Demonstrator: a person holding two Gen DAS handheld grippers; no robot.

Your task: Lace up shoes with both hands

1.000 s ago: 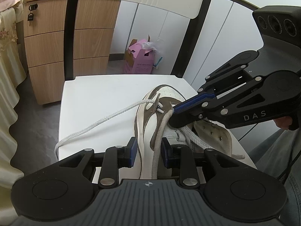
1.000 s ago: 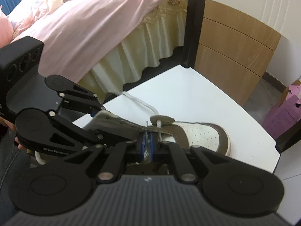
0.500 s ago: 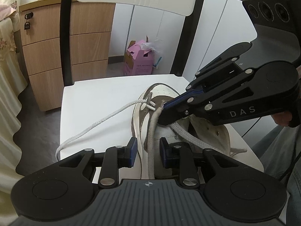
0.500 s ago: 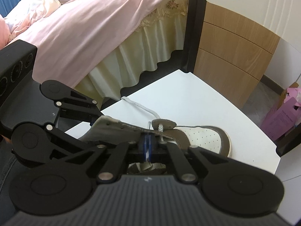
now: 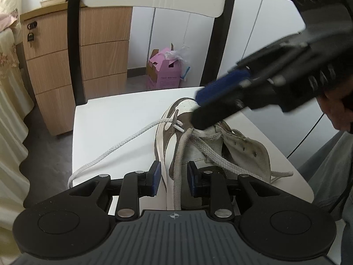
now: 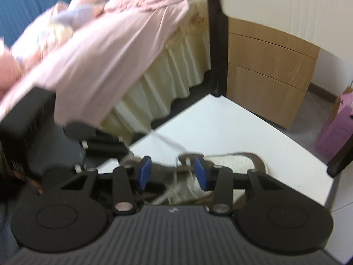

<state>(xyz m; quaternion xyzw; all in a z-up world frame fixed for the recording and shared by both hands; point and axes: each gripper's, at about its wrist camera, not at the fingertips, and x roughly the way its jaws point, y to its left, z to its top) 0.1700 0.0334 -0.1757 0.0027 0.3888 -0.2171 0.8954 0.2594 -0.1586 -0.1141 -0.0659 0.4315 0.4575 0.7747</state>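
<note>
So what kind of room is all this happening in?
Most likely a bedroom at home. A bed with pink bedding and a frilled cream skirt stands beside a wooden drawer unit, and the shoe sits on an ordinary white chair.

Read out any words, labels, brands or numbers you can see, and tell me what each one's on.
No text is legible.
Pink box: printed line on the front, too small to read.
Right gripper: side blurred, any lettering unreadable.
Left gripper: only a small cross emblem, no letters.
</note>
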